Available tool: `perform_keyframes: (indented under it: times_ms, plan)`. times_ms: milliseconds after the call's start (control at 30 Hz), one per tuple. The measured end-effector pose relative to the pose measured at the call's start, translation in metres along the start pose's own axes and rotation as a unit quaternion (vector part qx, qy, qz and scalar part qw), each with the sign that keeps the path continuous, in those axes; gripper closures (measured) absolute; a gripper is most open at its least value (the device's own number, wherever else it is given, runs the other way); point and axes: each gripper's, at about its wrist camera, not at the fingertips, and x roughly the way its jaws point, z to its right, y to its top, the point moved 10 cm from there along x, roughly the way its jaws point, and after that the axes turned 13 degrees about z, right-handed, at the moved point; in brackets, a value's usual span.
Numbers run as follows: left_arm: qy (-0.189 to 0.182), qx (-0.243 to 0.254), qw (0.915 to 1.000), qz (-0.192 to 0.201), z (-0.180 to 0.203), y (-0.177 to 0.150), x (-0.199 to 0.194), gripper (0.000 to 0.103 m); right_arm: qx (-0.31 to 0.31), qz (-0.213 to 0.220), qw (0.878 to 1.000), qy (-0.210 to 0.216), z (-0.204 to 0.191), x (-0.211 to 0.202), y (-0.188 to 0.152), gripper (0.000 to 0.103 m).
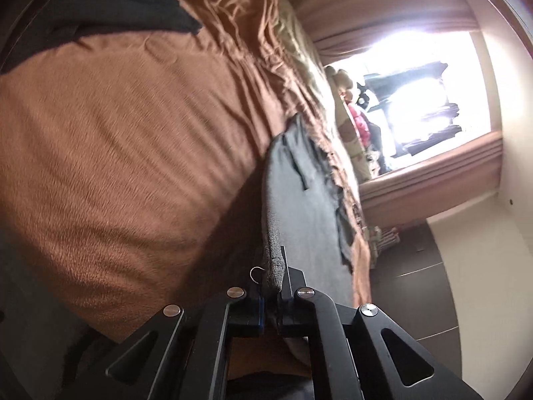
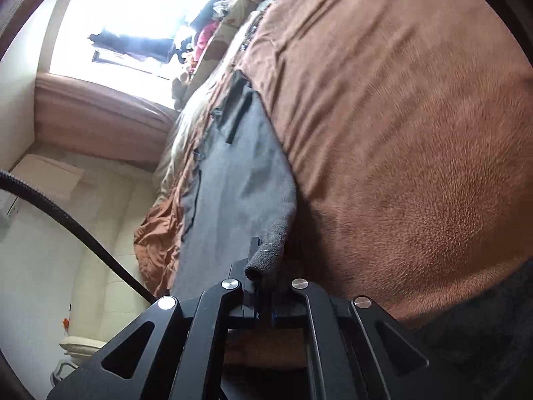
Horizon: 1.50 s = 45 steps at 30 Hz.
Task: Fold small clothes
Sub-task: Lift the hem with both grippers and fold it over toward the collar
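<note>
**Holding a grey garment by two corners over the brown blanket**

Pinching the grey garment (image 1: 299, 206) at its ribbed edge, our left gripper (image 1: 273, 276) has its fingers drawn narrow, with the knit hem squeezed between them. Our right gripper (image 2: 263, 266) does the same on its own side: its fingers are nearly together around a rolled bit of the same ribbed edge, seen there as the grey cloth (image 2: 233, 180) stretching away from the tips. The garment hangs taut between our two grips, lifted just above the brown blanket (image 1: 116, 153), with its far end lying against the blanket's wrinkled edge (both views are tipped sideways and somewhat blurred). A dark cloth (image 1: 110, 10) lies on the blanket, well apart from the garment. Beyond the blanket's edge a bright window (image 2: 133, 13) glares, framed by a pinkish curtain (image 2: 100, 110). A black cable (image 2: 66, 213) crosses the right wrist view beside the blanket.
</note>
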Motion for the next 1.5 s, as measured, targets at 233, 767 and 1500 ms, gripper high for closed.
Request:
perform_keyframes:
  times_ms: [233, 767, 1500]
  plan:
    - [-0.067, 0.016, 0.997, 0.035, 0.056, 0.025, -0.039, 0.1, -0.031, 0.034, 0.997, 0.065, -0.061, -0.044, 0.014, 0.103]
    - [-0.18, 0.028, 0.9789, 0.094, 0.16, 0.062, -0.174, 0.1, -0.052, 0.088, 0.979, 0.175, -0.131, -0.176, 0.015, 0.103]
    - [-0.236, 0.058, 0.9628, 0.118, 0.22, 0.079, -0.235, 0.1, -0.075, 0.126, 0.961, 0.236, -0.143, -0.19, 0.016, 0.103]
